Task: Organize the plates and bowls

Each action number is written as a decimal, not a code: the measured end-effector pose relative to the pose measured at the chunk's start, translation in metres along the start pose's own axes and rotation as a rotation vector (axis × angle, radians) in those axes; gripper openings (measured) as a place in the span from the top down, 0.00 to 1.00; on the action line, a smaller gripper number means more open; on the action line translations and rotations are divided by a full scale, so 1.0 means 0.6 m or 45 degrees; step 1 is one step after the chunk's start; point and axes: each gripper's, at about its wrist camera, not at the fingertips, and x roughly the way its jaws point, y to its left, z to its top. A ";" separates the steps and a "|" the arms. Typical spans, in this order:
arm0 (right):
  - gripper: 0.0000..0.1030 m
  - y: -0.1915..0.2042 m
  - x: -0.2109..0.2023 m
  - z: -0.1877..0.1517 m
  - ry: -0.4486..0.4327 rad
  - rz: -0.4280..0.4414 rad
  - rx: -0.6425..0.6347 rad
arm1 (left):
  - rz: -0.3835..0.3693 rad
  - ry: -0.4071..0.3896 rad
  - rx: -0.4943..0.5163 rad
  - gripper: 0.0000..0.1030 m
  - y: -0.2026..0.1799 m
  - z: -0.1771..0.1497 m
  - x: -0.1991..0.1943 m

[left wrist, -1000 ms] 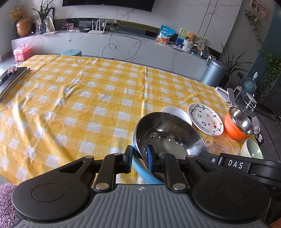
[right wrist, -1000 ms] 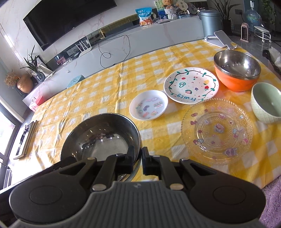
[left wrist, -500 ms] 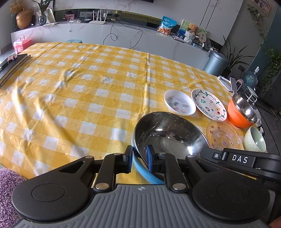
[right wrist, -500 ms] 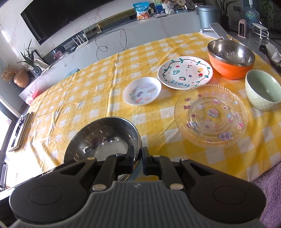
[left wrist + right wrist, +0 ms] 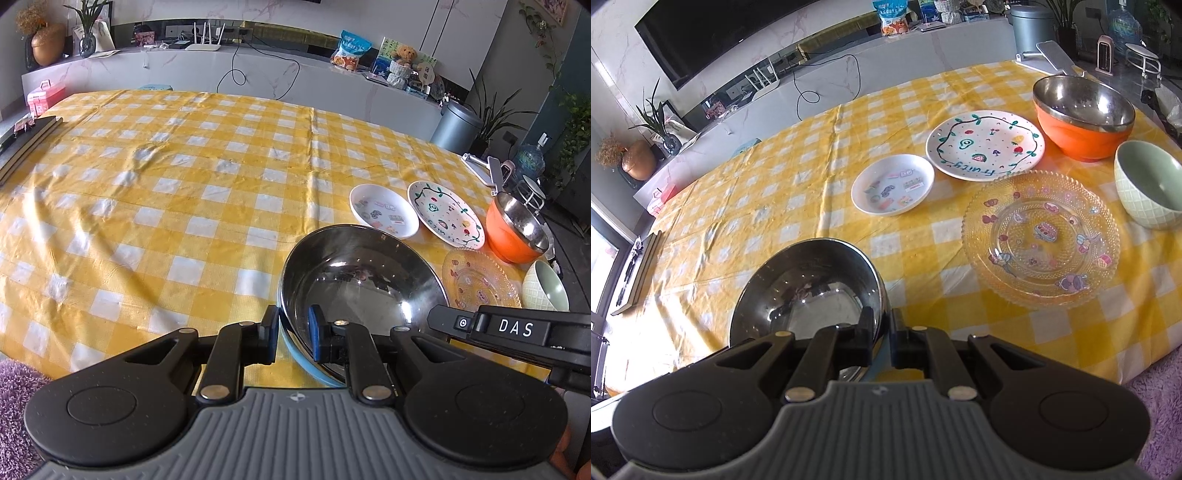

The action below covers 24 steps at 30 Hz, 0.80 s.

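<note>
A steel bowl with a blue outside (image 5: 362, 277) (image 5: 809, 291) is held over the near edge of the yellow checked table (image 5: 184, 177). My left gripper (image 5: 293, 332) is shut on its left rim. On the opposite rim my right gripper (image 5: 882, 332) is shut too. Beyond the bowl lie a small white sticker plate (image 5: 384, 210) (image 5: 892, 184), a painted fruit plate (image 5: 445, 214) (image 5: 984, 144) and a clear glass plate (image 5: 480, 284) (image 5: 1039, 240). An orange steel-lined bowl (image 5: 515, 229) (image 5: 1084, 110) and a pale green bowl (image 5: 546, 291) (image 5: 1150, 184) stand at the right.
Dark books (image 5: 26, 136) lie at the table's far left edge. A white counter (image 5: 258, 70) with a router, cables and snack bags runs behind the table. A grey bin (image 5: 456, 127) stands at the far right. Purple rug (image 5: 1156, 398) covers the floor below the near edge.
Both views have shifted a little, so the small white plate now shows whole beyond the held bowl's rim. Both grips on the bowl are the same.
</note>
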 end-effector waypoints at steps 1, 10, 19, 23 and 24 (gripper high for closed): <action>0.94 0.000 0.001 0.002 0.000 0.002 0.004 | 0.004 0.003 -0.003 0.82 0.000 0.001 0.002; 0.74 -0.007 -0.022 0.008 -0.057 0.041 -0.001 | -0.013 -0.091 -0.033 0.48 0.002 0.008 -0.026; 0.67 -0.051 -0.103 0.027 -0.273 -0.015 -0.019 | -0.039 -0.241 0.036 0.43 -0.050 0.029 -0.074; 0.63 -0.081 -0.123 0.030 -0.324 -0.083 -0.032 | -0.103 -0.248 0.122 0.42 -0.100 0.033 -0.077; 0.62 -0.089 -0.126 0.030 -0.335 -0.102 -0.033 | -0.115 -0.244 0.143 0.42 -0.113 0.033 -0.075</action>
